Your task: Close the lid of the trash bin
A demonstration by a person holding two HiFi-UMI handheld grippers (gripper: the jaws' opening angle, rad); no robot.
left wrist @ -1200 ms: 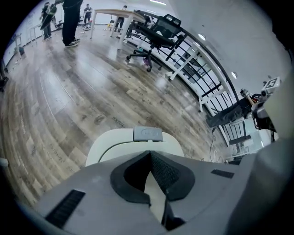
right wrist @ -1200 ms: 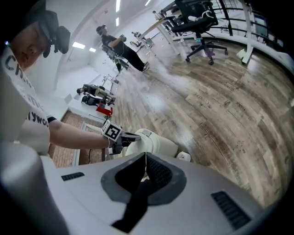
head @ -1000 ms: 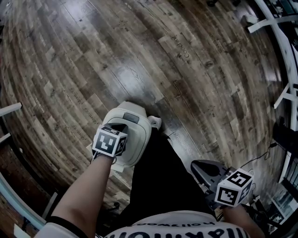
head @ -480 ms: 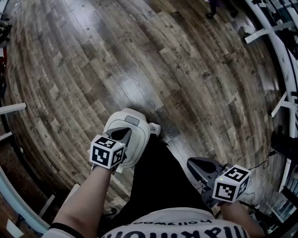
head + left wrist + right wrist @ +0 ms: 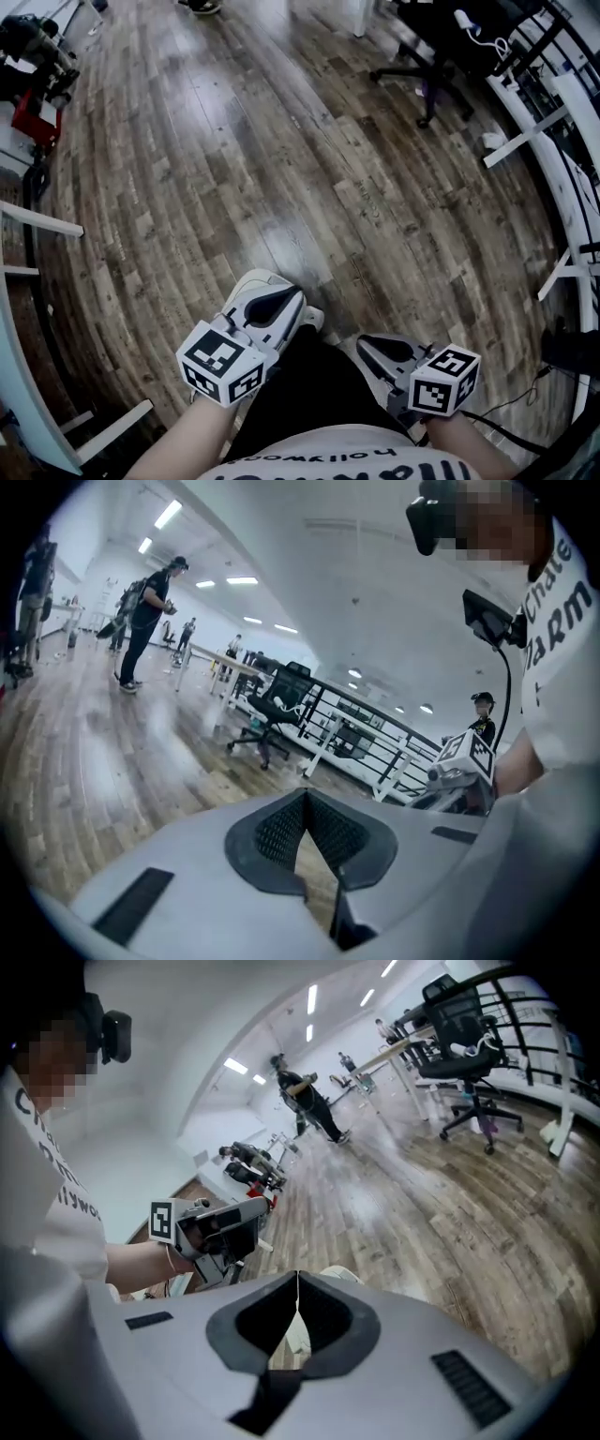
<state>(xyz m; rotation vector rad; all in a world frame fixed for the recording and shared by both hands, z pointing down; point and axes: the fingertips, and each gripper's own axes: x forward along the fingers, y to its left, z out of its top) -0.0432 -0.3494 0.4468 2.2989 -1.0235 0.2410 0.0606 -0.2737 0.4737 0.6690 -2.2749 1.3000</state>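
In the head view a white rounded bin top (image 5: 249,287) shows at my feet, lid down as far as I can tell. The left gripper covers most of it. My left gripper (image 5: 287,296) hovers right over it, jaws shut with nothing between them; in its own view the left gripper (image 5: 306,795) points out over the floor. My right gripper (image 5: 368,343) hangs to the right of my black trousers, apart from the bin. The right gripper (image 5: 298,1277) is also shut and holds nothing.
Wood plank floor (image 5: 281,169) spreads ahead. A black office chair (image 5: 424,67) stands at the far right. White desk frames (image 5: 553,103) line the right side and a white rail (image 5: 37,220) the left. A red machine (image 5: 33,108) sits far left. People (image 5: 150,611) stand far off.
The head view has tilted up, showing more floor and the chair. Both grippers and the bin now sit lower in the frame. The left gripper stays over the bin top.
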